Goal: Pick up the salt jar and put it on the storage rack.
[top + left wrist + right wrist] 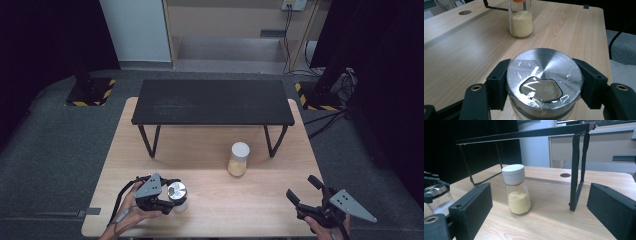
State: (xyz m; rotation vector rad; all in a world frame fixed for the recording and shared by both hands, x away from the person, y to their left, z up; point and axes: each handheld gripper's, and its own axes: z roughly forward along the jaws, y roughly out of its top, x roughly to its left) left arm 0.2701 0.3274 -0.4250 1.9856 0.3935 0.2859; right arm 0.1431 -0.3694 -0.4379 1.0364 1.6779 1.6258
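A glass jar with a round metal lid point(177, 192) stands near the table's front left; my left gripper point(170, 196) is shut on it, jaws pressed to both sides of the lid point(544, 80). The lid carries clear tape and a dark patch. A glass shaker with a white cap point(238, 159) holds yellow powder and stands mid-table, beyond the jar point(521, 21). My right gripper point(306, 190) sits at the front right, open and holding nothing; the shaker point(516, 192) stands some way ahead between its jaws.
A low black shelf on thin metal legs point(212, 102) spans the back of the wooden table point(215, 210); one leg point(577, 170) stands right of the shaker. A round cable hole point(565, 175) is in the tabletop. Grey floor surrounds the table.
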